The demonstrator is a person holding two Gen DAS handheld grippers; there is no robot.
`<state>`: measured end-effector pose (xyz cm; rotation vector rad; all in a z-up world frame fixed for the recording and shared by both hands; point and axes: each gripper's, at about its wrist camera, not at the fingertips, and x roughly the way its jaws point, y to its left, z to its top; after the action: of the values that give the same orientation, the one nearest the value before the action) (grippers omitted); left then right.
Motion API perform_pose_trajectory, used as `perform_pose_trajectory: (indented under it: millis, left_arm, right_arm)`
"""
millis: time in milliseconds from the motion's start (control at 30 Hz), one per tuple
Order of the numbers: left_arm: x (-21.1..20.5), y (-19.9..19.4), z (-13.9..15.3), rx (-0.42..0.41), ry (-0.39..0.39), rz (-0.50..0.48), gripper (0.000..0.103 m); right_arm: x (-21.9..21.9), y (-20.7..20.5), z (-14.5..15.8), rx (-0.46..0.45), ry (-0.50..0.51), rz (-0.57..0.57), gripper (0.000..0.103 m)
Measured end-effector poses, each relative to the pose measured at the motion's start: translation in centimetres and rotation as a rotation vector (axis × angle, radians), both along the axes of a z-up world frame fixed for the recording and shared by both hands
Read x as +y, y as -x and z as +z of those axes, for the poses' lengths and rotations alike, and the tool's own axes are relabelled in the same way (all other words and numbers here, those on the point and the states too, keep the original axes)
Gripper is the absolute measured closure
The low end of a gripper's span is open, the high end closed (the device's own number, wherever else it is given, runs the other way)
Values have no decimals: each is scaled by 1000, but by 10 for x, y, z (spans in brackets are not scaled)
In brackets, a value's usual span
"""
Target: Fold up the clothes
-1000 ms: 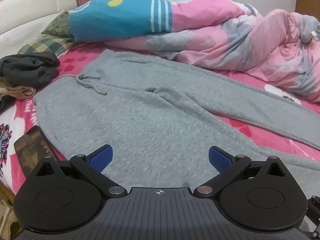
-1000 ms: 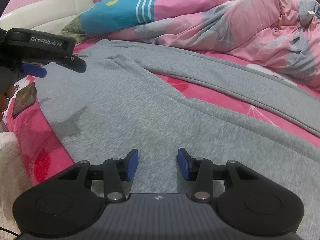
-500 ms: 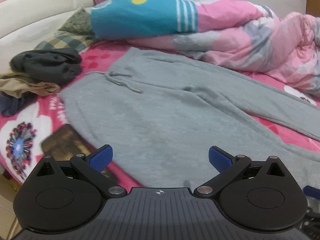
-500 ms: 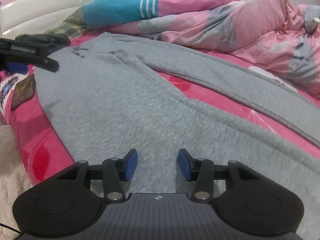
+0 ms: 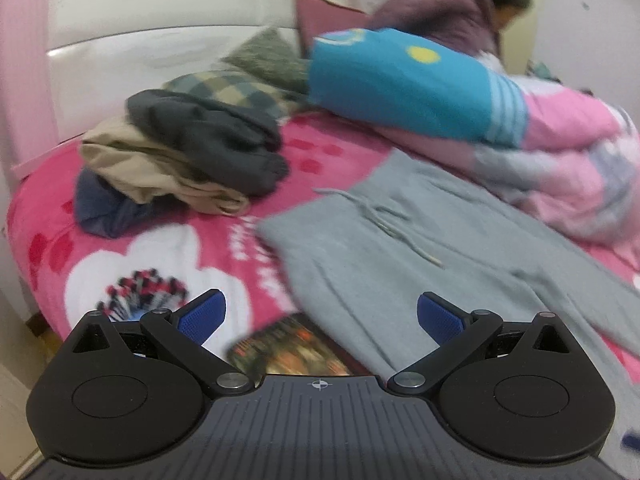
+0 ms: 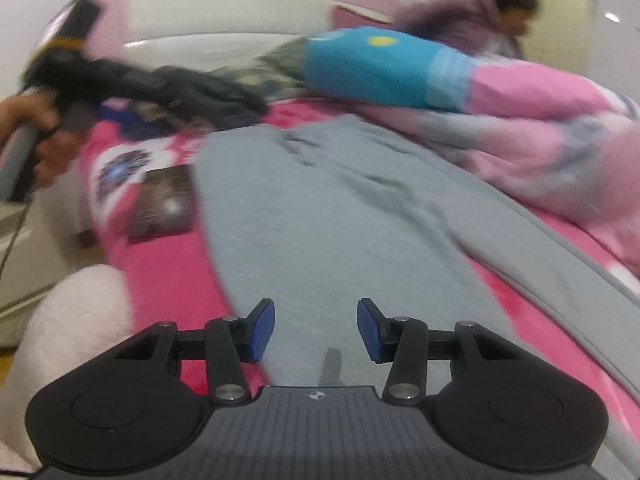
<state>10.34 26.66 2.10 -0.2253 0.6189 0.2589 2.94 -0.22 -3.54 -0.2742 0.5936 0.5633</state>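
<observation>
Grey sweatpants (image 5: 404, 256) lie spread flat on the pink bed, waistband and drawstring (image 5: 384, 216) toward the headboard; in the right wrist view the grey sweatpants (image 6: 320, 220) fill the middle. My left gripper (image 5: 318, 316) is open wide, above the bed's near edge just left of the waistband corner, holding nothing. My right gripper (image 6: 316, 330) is open over the pants' near edge, with nothing between its blue pads (image 6: 262, 328). The left gripper's body and the hand (image 6: 36, 128) that holds it show blurred at the far left of the right wrist view.
A pile of folded clothes (image 5: 180, 160) sits left of the pants. A dark book (image 5: 288, 350) lies at the bed edge by the waistband. A pink and blue quilt (image 5: 460, 100) is heaped behind. A person in purple (image 5: 460, 20) sits beyond it. A white fluffy thing (image 6: 76, 312) is at lower left.
Both views have swung left toward the headboard. My left gripper has left the pants' middle for the waistband corner and the book. Both grippers stay open.
</observation>
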Motion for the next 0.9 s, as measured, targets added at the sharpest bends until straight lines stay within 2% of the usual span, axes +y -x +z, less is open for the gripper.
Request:
perform_pose_trajectory:
  millis: [167, 267, 433, 500, 567, 667, 700, 767, 833, 900]
  left_arm:
    - [30, -25, -12, -5, 10, 44, 6]
    - [43, -42, -20, -12, 55, 48, 13]
    - [51, -80, -36, 36, 68, 28, 34]
    - [52, -93, -40, 66, 64, 13, 43]
    - [51, -104, -44, 95, 53, -3, 48]
    - [45, -114, -46, 117, 25, -28, 64]
    - [42, -116, -45, 121, 14, -34, 70]
    - [36, -118, -43, 124, -21, -45, 73]
    - [29, -117, -39, 119, -55, -64, 93]
    - [24, -116, -34, 115, -68, -81, 102]
  right_arm:
    - [44, -3, -17, -27, 102, 116, 57]
    - [52, -7, -27, -14, 151, 116, 57]
    - [52, -9, -32, 7, 163, 113, 59]
    - [49, -10, -29, -10, 161, 96, 67]
    - [47, -11, -26, -28, 158, 79, 83]
    - [43, -12, -21, -55, 155, 54, 96]
    - [42, -13, -19, -64, 154, 46, 97]
    - [39, -14, -15, -82, 152, 29, 99]
    - [37, -15, -12, -99, 149, 13, 100]
    - [34, -16, -9, -117, 147, -4, 100]
